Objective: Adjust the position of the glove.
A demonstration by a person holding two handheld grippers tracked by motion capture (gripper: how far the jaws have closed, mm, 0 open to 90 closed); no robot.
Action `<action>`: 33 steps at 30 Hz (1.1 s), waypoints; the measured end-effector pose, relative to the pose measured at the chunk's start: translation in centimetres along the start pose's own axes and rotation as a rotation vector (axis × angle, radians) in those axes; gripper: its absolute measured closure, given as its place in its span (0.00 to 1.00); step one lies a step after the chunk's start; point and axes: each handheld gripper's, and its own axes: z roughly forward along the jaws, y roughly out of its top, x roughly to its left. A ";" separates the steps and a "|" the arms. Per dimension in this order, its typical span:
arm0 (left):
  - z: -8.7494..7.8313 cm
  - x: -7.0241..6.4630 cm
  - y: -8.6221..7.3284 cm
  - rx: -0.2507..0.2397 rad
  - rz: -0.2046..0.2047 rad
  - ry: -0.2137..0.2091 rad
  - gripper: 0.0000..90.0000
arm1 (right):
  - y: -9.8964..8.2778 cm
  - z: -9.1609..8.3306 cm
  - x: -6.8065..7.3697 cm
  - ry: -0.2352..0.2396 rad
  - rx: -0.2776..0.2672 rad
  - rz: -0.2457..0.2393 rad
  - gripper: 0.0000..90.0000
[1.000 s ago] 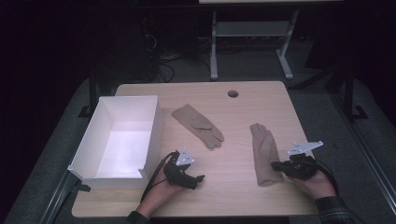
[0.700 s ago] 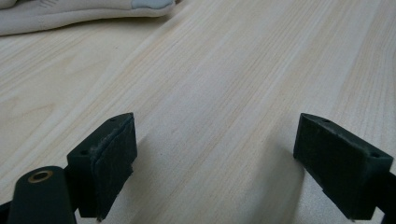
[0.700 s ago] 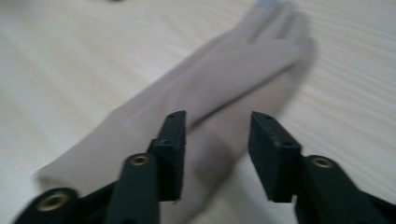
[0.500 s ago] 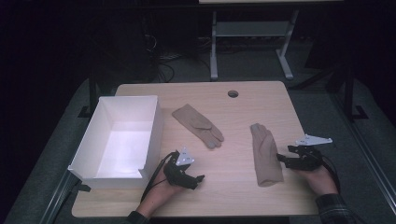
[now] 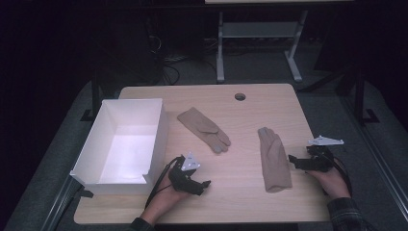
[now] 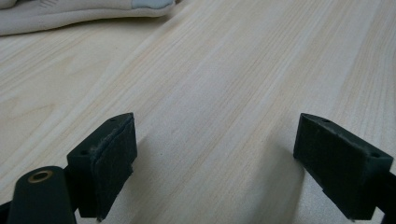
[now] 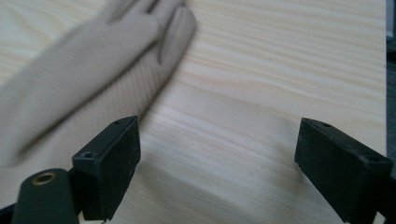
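right gripper (image 5: pixel 294 161) at table's 4 o'clock, jaws wide, just been opening, bare wood between them; beige glove (image 5: pixel 273 159) flat just beside, toward 9 o'clock of gripper. left gripper (image 5: pixel 202 185) at 7 o'clock, jaws wide, empty. second glove (image 5: pixel 203 128) near table centre. white box (image 5: pixel 107 144) at 9 o'clock edge of table (image 5: pixel 269 103).

Two flat beige fabric gloves are laid well apart on the pale wooden tabletop. The right-hand beige fabric glove (image 5: pixel 273 159) is stretched lengthwise, fingers pointing away (cuff nearest the person); the middle beige fabric glove (image 5: pixel 203 128) is set diagonally, grey-tipped fingers pointing near-right.
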 end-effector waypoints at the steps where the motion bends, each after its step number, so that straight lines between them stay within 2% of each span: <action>1: 0.0 0.0 0.0 0.000 0.000 0.000 0.14 | 0.0 0.0 -0.1 -0.004 -0.004 0.001 0.15; 4: 0.0 0.0 0.0 0.000 0.001 0.000 0.14 | 0.0 0.2 -0.2 -0.015 -0.009 -0.004 0.14; 6: 0.0 0.0 0.0 0.000 0.001 0.000 0.14 | 0.0 0.4 -0.4 -0.004 -0.009 0.011 0.13; 12: 0.2 -0.1 0.2 0.002 -0.004 -0.003 0.14 | 0.0 0.4 -0.4 -0.003 -0.009 0.005 0.13; 17: 0.4 0.0 0.9 0.043 -0.008 -0.007 0.16 | 0.0 0.4 -0.4 -0.002 -0.009 0.005 0.13; 21: 0.3 0.2 1.8 0.039 -0.027 -0.022 0.19 | 0.0 0.4 -0.4 -0.001 -0.009 0.006 0.13; 25: 0.5 0.6 2.9 0.025 -0.025 -0.022 0.28 | 0.0 0.4 -0.4 -0.001 -0.009 0.005 0.13; 29: 0.7 1.3 3.6 0.012 -0.026 -0.019 0.49 | 0.0 0.4 -0.4 -0.001 -0.009 0.005 0.13; 33: 0.9 2.0 4.4 0.026 -0.032 -0.012 0.72 | 0.0 0.4 -0.4 -0.001 -0.009 0.005 0.13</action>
